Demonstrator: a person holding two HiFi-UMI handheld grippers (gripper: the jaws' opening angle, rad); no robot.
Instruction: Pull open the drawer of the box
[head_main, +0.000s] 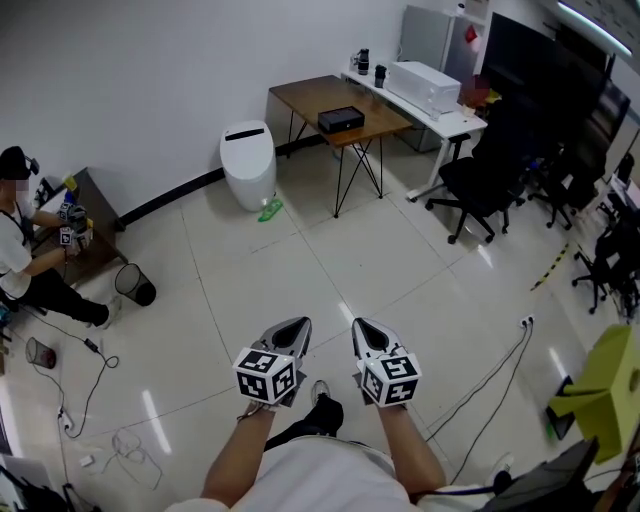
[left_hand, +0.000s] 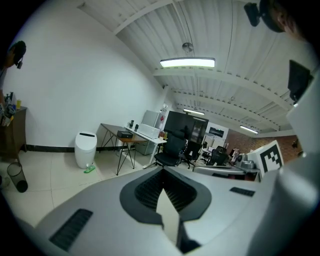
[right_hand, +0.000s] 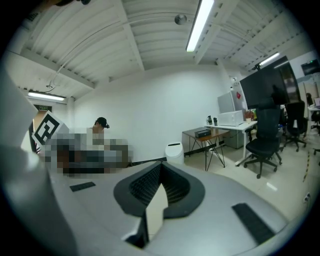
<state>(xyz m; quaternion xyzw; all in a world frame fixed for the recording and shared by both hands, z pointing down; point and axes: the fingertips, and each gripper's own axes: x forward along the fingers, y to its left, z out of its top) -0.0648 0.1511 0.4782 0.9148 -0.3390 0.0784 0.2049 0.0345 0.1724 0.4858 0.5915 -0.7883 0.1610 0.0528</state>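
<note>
Left tool (head_main: 292, 330): jaws pressed together, nothing between them. Right tool (head_main: 366, 332): same, jaws pressed together, empty. I hold both side by side, near each other but not touching, low in front of me over the pale tiled floor (head_main: 230, 330), with the tips pointing away from me.

The small flat black box (head_main: 341, 119) is well ahead of both tools. It sits on the brown wooden worktop with thin black legs (head_main: 300, 98), toward its right end. It is too small in view to tell whether the drawer is in or out.

Just beside that, on the right, is a white worktop (head_main: 455, 122) with a white boxy appliance (head_main: 424, 85) and two dark cups (head_main: 380, 75) on it. A black office chair (head_main: 478, 182) stands in front of it.

A white rounded bin (head_main: 247, 163) stands left of the brown worktop, against the wall, with a green scrap (head_main: 270, 210) on the floor by its base.

At far left a seated person (head_main: 22, 262) wears a black cap, with a black mesh wastebasket (head_main: 134, 285) on the floor near them. There is a yellow-green object (head_main: 605, 385) at the right edge.
</note>
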